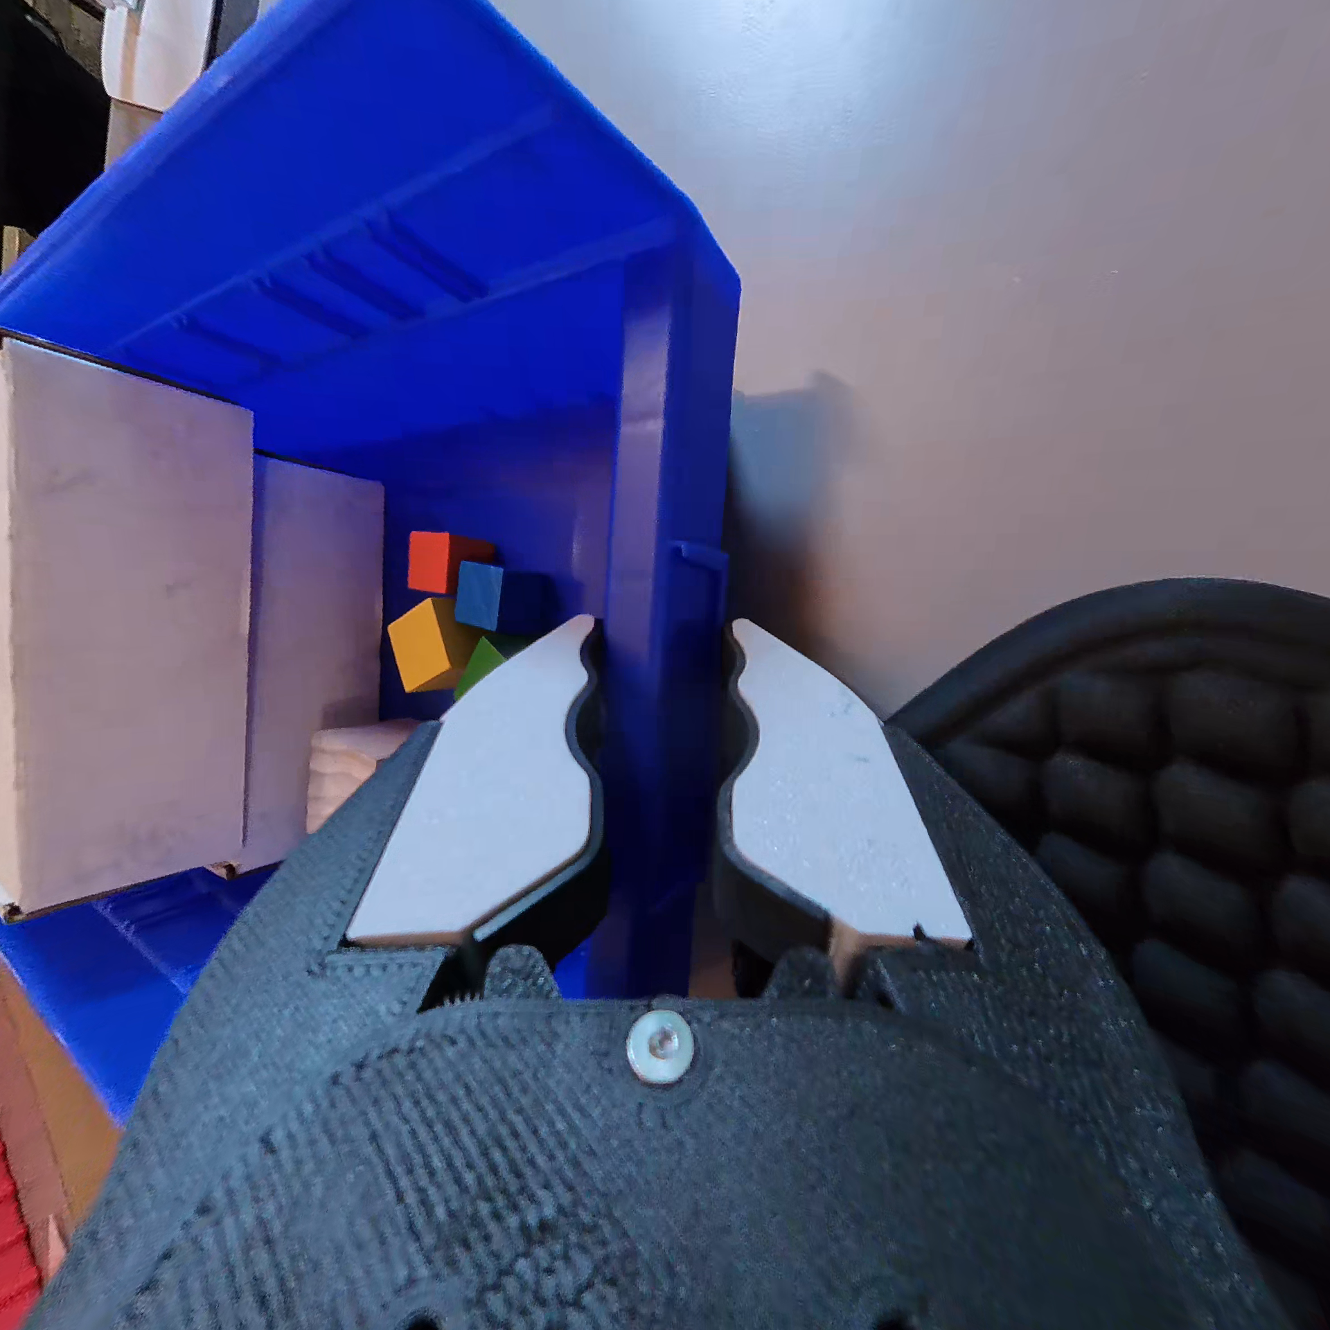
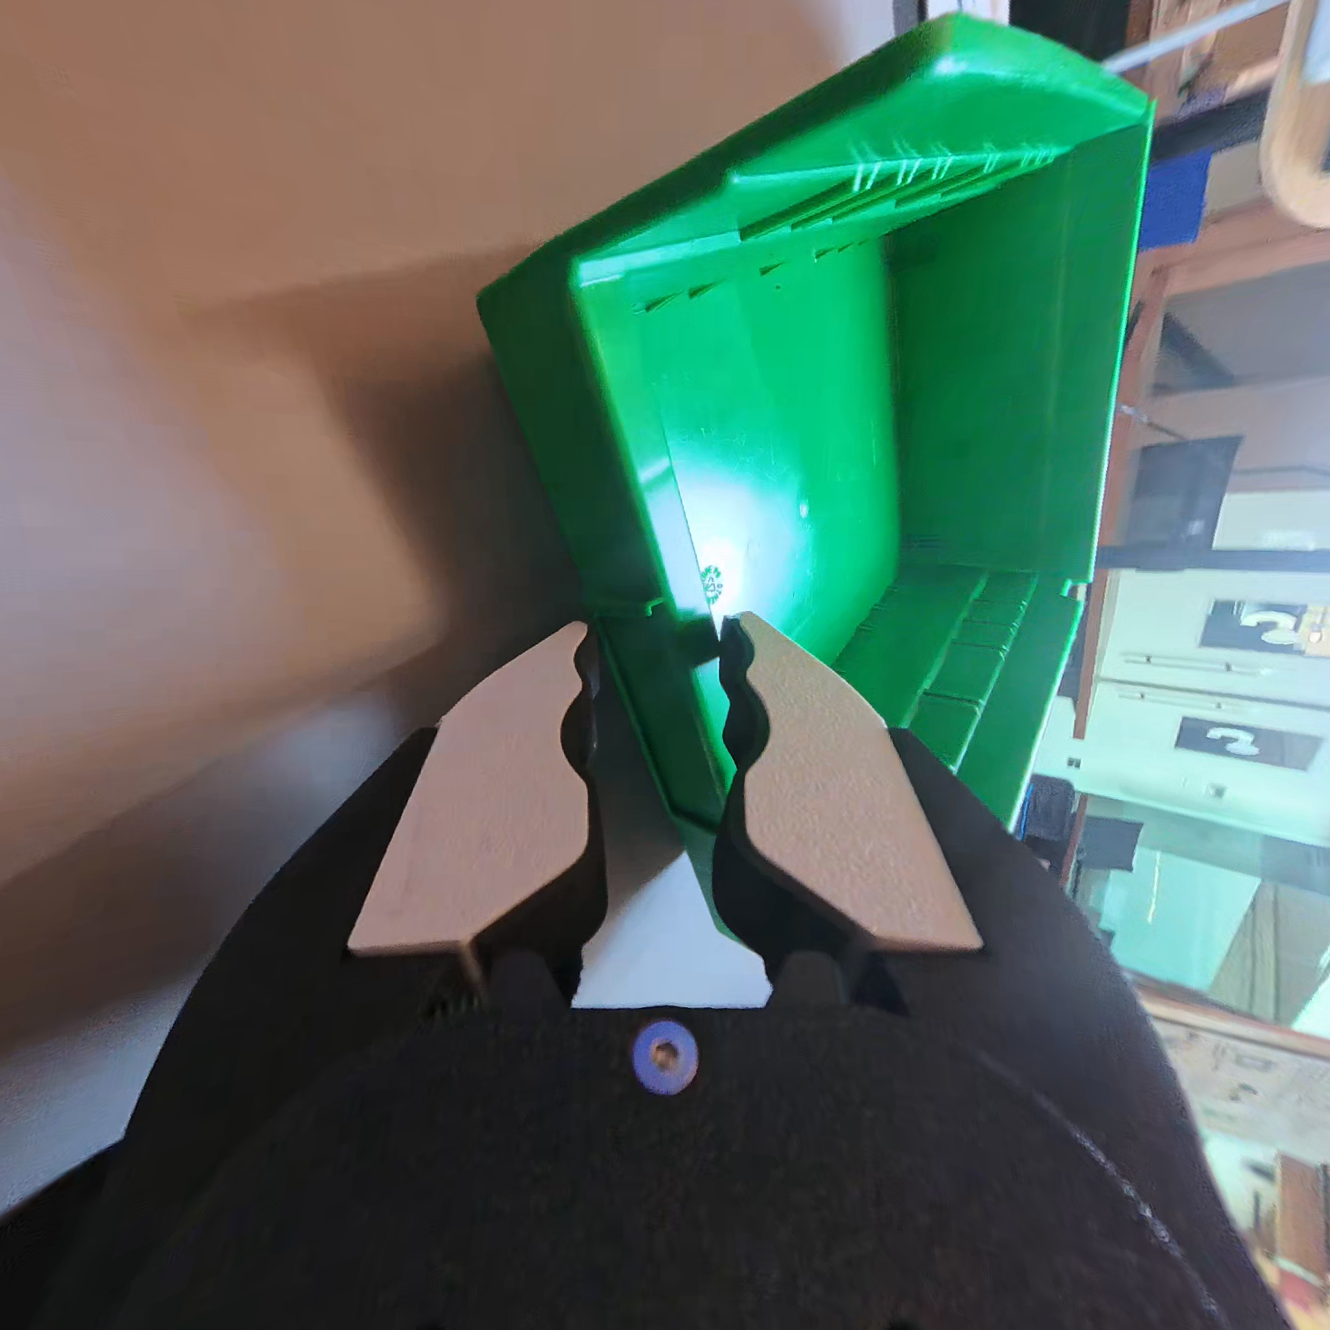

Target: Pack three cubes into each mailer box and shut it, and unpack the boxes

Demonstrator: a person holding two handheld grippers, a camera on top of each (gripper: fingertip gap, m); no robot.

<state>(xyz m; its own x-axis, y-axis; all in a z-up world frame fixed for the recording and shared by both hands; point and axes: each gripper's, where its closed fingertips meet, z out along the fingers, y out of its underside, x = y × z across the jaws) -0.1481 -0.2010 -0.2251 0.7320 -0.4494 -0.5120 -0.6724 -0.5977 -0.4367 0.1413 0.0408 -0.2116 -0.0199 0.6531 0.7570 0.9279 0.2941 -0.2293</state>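
My left gripper (image 1: pixel 662 626) is shut on the side wall of a blue bin (image 1: pixel 403 216), one finger inside and one outside. The bin holds two white mailer boxes (image 1: pixel 122 612), lids shut. Beside them lie a red cube (image 1: pixel 432 561), a blue cube (image 1: pixel 496 594), a yellow cube (image 1: pixel 424 644) and a green cube (image 1: pixel 486 666), the green one partly hidden by my left finger. A pale wooden cube (image 1: pixel 345 763) lies near the boxes. My right gripper (image 2: pixel 658 626) is shut on the side wall of an empty green bin (image 2: pixel 935 360).
Both bins rest on a pale table top (image 1: pixel 1007 288). A black padded cushion (image 1: pixel 1151 828) sits to the right of the blue bin. Shelves and cabinets (image 2: pixel 1223 648) stand beyond the green bin. A white sheet (image 2: pixel 648 957) shows between my right fingers.
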